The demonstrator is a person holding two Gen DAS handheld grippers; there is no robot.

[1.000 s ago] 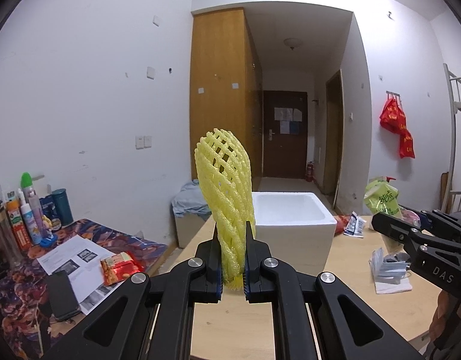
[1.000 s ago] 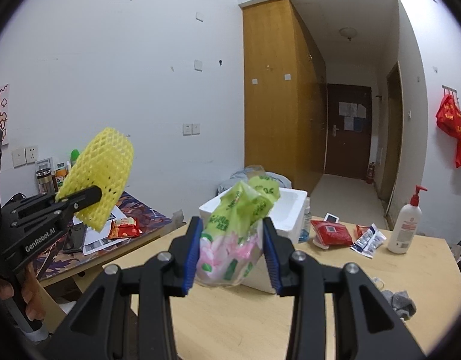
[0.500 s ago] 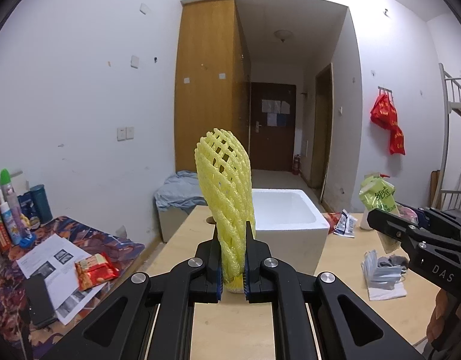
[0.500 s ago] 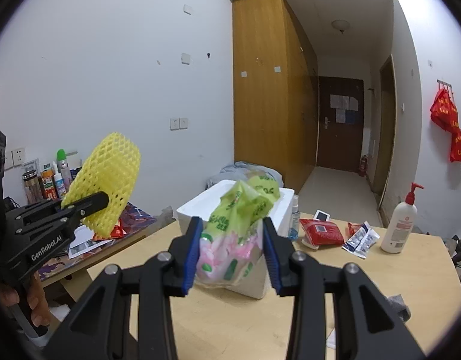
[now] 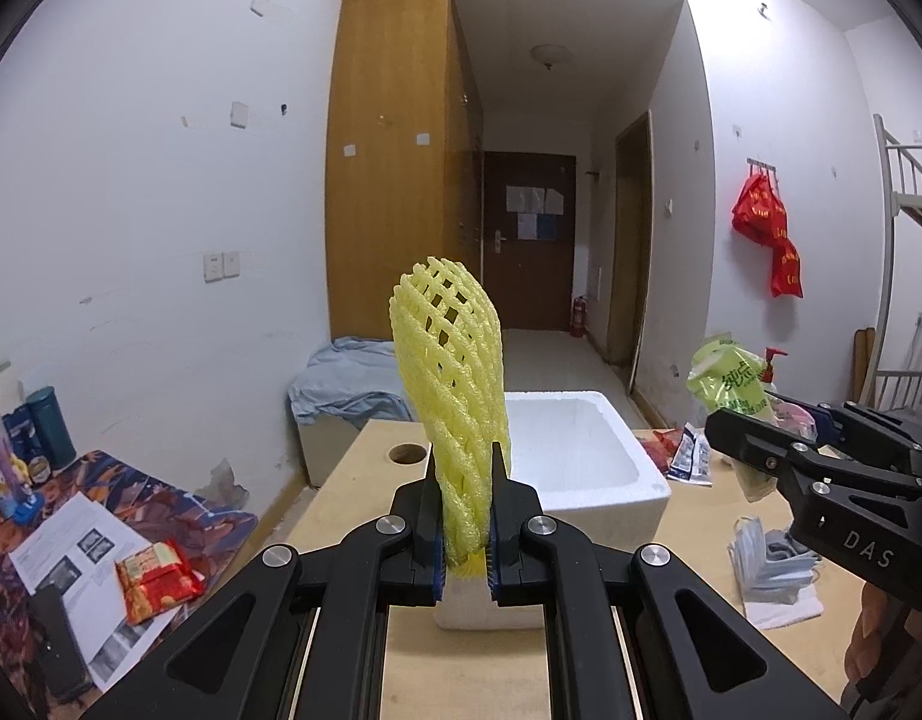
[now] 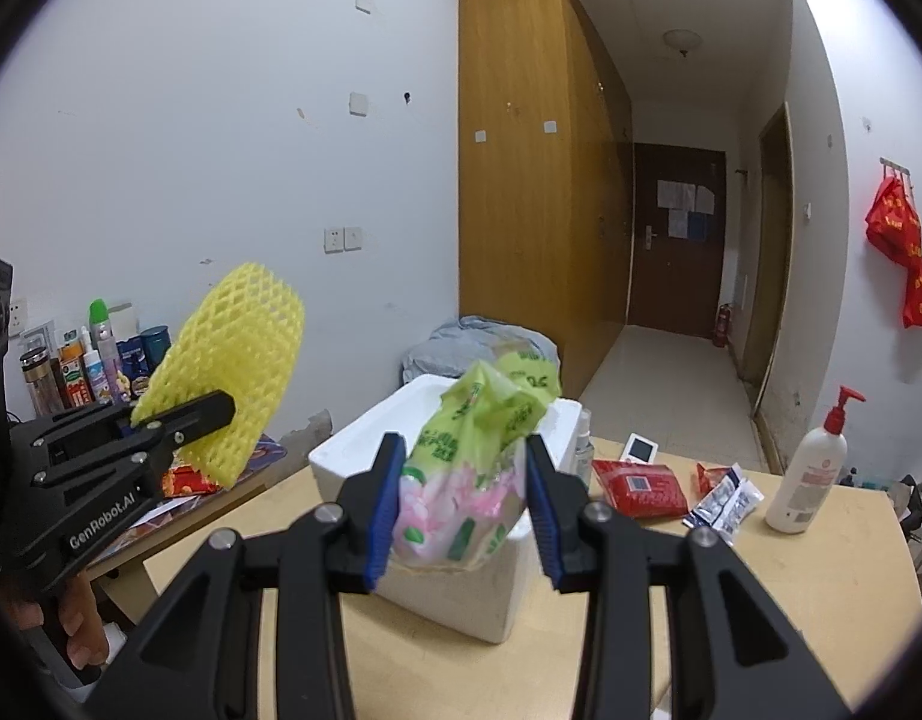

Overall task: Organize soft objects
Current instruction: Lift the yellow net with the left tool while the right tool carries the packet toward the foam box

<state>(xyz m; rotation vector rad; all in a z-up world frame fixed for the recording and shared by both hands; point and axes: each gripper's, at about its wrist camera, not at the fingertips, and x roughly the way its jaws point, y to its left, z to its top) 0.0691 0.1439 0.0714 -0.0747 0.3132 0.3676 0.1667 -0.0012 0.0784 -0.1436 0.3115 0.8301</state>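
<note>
The left gripper (image 5: 467, 531) is pinching the yellow foam net (image 5: 452, 384) upright, long axis vertical, in front of the white foam box (image 5: 587, 468). The right gripper (image 6: 464, 507) is clamping a green tissue pack (image 6: 473, 468) before that box, which is sitting on the wooden table (image 6: 821, 594).

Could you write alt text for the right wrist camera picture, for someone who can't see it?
A hand-held gripper clamps a green and pink plastic packet above a white foam box on a wooden table. At left, another hand-held gripper grips yellow foam netting.
</note>
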